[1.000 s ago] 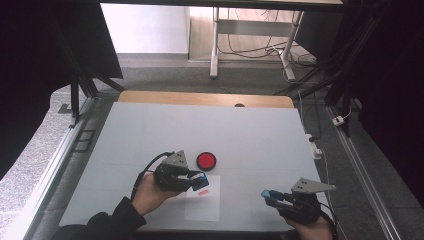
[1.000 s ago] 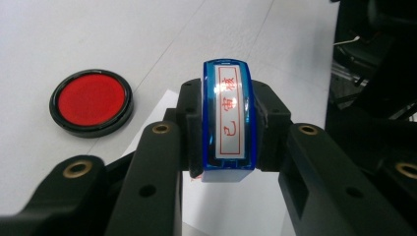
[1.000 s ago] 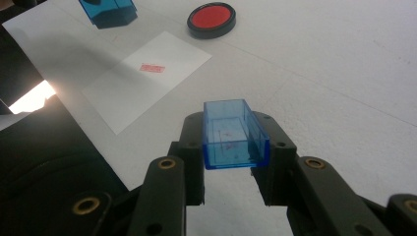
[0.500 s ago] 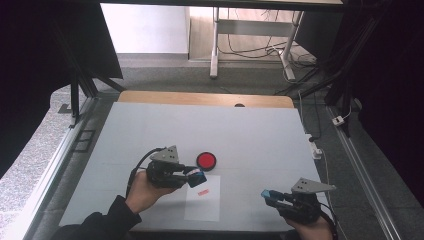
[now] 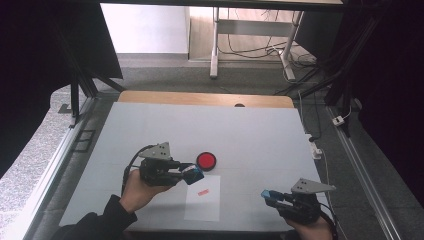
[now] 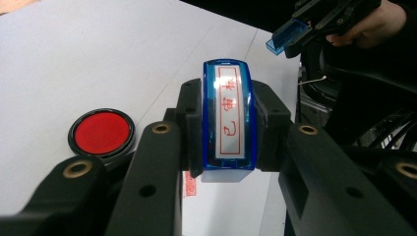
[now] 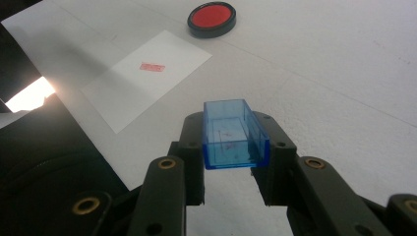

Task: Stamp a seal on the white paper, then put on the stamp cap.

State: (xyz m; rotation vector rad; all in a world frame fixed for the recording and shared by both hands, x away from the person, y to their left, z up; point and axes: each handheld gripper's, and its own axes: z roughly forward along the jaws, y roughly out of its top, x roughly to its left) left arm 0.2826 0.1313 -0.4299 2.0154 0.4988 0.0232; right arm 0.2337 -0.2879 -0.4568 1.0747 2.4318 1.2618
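Note:
My left gripper point(image 5: 192, 174) point(image 6: 228, 132) is shut on a blue stamp point(image 6: 227, 120) whose face with red characters points up at its camera. It hangs just above the table, between the round red ink pad point(image 5: 206, 160) point(image 6: 101, 132) point(image 7: 212, 18) and the white sheet of paper point(image 5: 202, 198) point(image 7: 147, 73). A red stamped mark point(image 5: 203, 191) point(image 7: 152, 67) shows on the sheet. My right gripper point(image 5: 270, 195) point(image 7: 236, 147) sits near the front right of the table, shut on the clear blue stamp cap point(image 7: 234, 133) point(image 6: 287, 35), open side up.
The white table top point(image 5: 250, 135) reaches to a wooden strip at its far edge point(image 5: 205, 98). Dark frame legs and cables stand beyond it and along the right side point(image 5: 320, 145).
My left gripper has lifted off the paper with the stamp and moved left and away, uncovering the red mark. The right gripper has stayed put.

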